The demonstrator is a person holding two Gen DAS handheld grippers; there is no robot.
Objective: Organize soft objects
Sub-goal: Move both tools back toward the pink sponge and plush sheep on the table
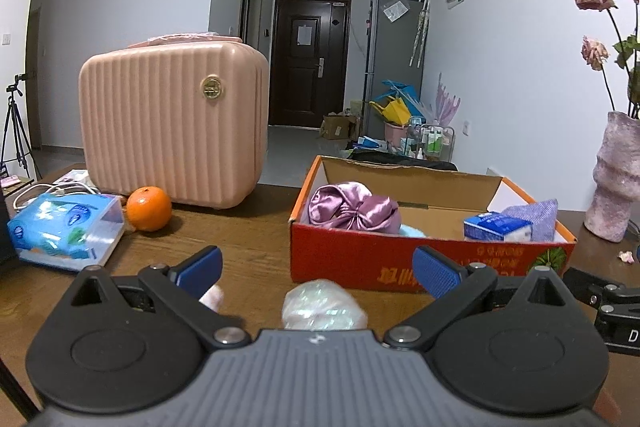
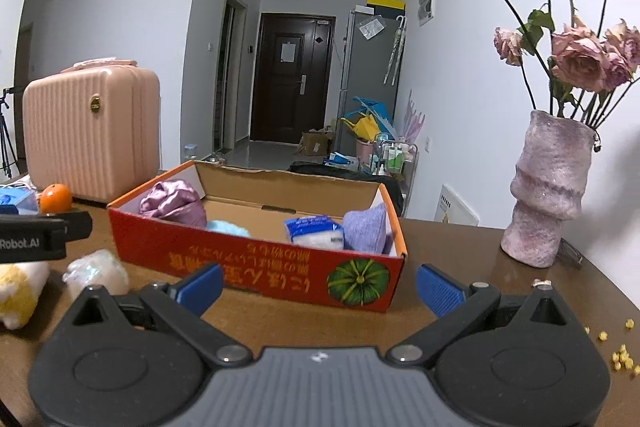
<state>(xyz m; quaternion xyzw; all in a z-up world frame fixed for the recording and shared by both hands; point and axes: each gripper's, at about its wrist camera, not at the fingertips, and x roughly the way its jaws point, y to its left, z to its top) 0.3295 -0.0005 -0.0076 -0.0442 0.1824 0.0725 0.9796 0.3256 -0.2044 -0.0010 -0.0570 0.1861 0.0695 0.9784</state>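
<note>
Crinkly iridescent bundle [image 1: 324, 305], perhaps cellophane, between spread left gripper [image 1: 318, 273] pads

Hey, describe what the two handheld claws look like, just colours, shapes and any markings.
Both look alike: the left claw and the right claw each have a ribbed grey body, two round black housings, black linkage arms with silver pivot bolts, and textured blue finger pads. In the right wrist view, the left unit's black side shows white lettering ending "Robot.AI". No cables or sleeves are visible.
</note>
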